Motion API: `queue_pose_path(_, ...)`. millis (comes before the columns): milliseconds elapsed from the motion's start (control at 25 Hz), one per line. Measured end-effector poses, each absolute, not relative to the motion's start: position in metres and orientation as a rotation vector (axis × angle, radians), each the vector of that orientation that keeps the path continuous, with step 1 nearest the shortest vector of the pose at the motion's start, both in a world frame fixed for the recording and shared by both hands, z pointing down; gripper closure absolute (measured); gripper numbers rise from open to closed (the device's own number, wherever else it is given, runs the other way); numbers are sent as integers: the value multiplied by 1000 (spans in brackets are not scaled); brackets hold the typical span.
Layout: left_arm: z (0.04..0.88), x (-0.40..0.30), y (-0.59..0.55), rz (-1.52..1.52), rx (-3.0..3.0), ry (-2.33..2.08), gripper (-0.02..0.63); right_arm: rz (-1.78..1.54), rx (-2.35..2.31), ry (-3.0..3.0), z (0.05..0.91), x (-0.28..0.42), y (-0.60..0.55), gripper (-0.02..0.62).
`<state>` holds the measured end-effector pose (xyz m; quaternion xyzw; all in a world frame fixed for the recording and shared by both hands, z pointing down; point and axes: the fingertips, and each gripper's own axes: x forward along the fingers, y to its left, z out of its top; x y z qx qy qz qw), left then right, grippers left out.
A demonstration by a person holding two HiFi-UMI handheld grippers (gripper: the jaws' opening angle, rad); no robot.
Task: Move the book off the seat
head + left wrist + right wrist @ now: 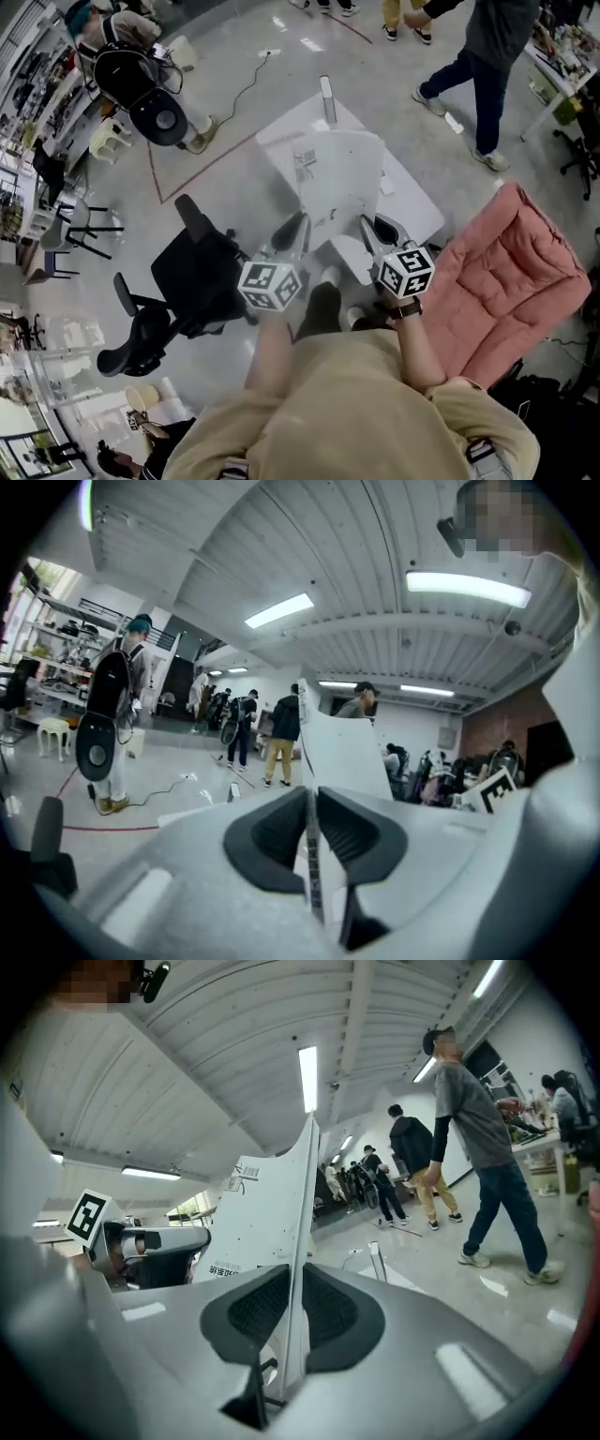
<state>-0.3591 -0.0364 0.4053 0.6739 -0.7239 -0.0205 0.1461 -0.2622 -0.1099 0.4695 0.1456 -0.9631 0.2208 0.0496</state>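
I hold a thin white book (337, 178) with small print up in front of me with both grippers, over the floor between two chairs. My left gripper (298, 232) grips its lower left edge, my right gripper (367, 232) its lower right edge. In the left gripper view the dark pads are shut on the book's thin edge (310, 841), and the cover (342, 752) rises beyond them. The right gripper view shows the same: its pads pinch the white cover (267, 1213) near the bottom, at the gripper (292, 1309).
A black office chair (197, 272) stands to my left and a pink padded chair (516, 272) to my right. A white board (417, 206) lies on the floor beneath the book, with a white post (327, 98) behind. A person (483, 56) walks at the far right.
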Motion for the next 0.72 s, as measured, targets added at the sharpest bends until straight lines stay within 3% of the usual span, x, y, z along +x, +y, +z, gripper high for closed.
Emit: queue_pose_path(720, 649, -339, -204, 315, 2010, -1386, 566, 1269, 1099, -2394, 705, -213, -192, 548)
